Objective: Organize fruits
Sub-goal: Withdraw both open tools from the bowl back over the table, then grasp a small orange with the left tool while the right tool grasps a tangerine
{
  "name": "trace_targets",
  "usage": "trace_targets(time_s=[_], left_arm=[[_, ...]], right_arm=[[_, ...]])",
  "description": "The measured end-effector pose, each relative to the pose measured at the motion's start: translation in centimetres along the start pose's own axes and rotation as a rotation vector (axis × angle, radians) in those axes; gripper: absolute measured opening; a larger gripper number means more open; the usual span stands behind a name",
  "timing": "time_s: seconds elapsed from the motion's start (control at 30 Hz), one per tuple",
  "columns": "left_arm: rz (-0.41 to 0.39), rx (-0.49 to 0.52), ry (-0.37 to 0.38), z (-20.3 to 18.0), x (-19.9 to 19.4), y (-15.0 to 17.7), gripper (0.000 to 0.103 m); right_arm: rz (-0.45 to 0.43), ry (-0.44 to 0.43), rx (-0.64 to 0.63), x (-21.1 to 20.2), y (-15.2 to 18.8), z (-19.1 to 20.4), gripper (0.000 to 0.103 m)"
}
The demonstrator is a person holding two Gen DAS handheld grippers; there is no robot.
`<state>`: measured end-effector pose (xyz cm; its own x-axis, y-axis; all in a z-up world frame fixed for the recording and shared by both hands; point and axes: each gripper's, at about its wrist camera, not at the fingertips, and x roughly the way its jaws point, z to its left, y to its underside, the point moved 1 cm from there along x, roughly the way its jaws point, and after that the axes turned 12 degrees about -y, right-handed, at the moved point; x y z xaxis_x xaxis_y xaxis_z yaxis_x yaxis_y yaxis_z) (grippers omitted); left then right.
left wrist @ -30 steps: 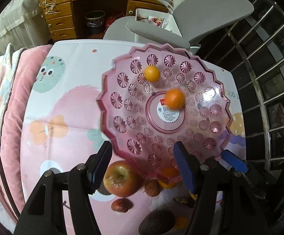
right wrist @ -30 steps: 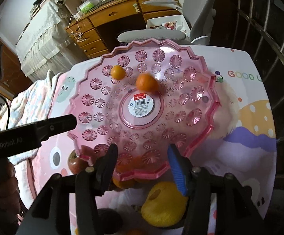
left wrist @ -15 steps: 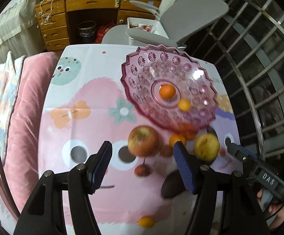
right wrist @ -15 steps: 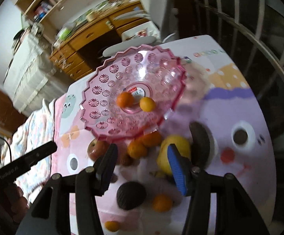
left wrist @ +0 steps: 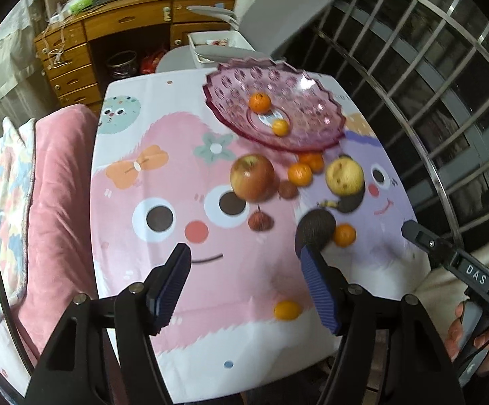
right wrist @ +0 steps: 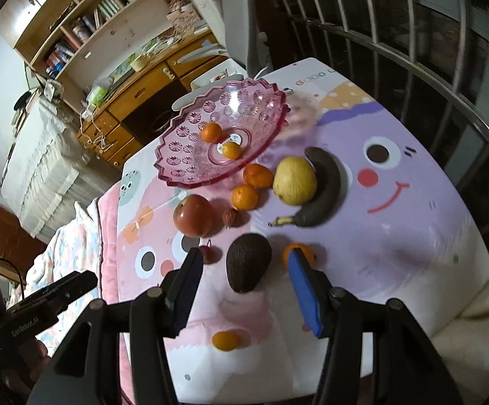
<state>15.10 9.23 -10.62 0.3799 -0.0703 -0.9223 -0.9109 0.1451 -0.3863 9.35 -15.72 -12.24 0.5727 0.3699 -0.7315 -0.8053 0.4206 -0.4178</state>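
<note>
Hovering above the fruit, both tongs (left wrist: 244, 276) (right wrist: 244, 280) gape half-open, holding nothing.

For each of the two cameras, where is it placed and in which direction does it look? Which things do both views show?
Left wrist: sits on the left hand-held gripper, looks steeply down over the table at the pink bowl; its open fingers show, plus the right hand holding the other tool.
Right wrist: sits on the right hand-held gripper, looks down from the window side; its open fingers show, with the left tool at lower left.
Shared: the bowl, apple, avocado, pear.
</note>
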Motion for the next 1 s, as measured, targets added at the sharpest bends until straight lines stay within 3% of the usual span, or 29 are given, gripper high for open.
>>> trace_targets(time_s=[0.23,0.4,0.57,1.0], left_arm=[[0.059,0.089,0.02,-1.5,1.4,1.9,0.067],[0.13,0.145,0.037,-3.1,3.7,3.2,0.067],[0.208,0.185,0.052,-4.9,6.5,4.6,0.067],[0.325,0.255,0.051,-9.3,11.6,7.2,0.067]], right_arm=[[-0.011,0.039,0.041,-0.2,2.8,-1.9,0.053],[0.008,0.039,0.116,0.8,4.0,-3.9,0.053],[0.025,0.07,0.112,2.3,4.6,-5.1,0.053],[0.094,0.163,-0.169,8.4,4.3,-6.2,0.053]])
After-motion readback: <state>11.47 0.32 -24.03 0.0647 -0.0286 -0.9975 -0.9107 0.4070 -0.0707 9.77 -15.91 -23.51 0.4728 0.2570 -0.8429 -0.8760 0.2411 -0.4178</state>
